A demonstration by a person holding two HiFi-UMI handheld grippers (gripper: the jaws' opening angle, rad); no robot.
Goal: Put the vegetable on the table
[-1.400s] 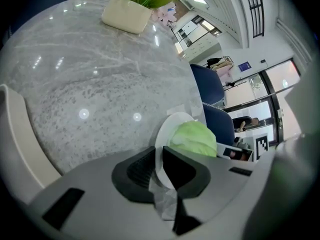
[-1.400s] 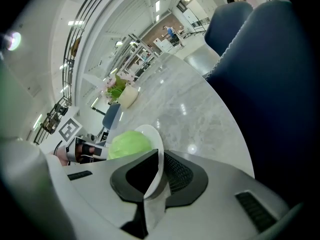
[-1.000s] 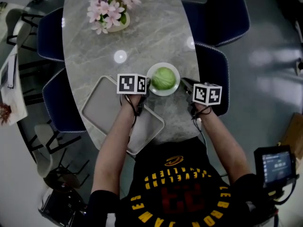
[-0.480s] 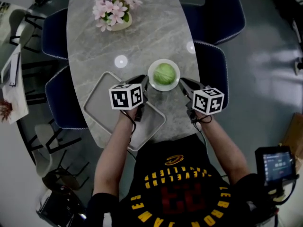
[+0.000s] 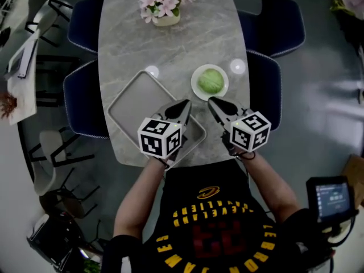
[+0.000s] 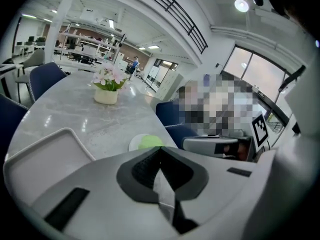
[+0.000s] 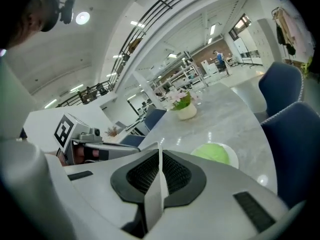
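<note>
Two claws hang over the near end of the bench (image 5: 170,44), both pressed together on nothing, the left claw (image 5: 181,108) having just closed; the cabbage (image 5: 210,81) sits on its plate (image 5: 195,89) on the bench, straight ahead of the right claw (image 5: 216,106), the nearer one.

free: bare table (image 5: 170,50) beyond tray (image 5: 136,101) and plate (image 5: 195,83) | obstacle: flower pot (image 5: 165,19), far end
</note>
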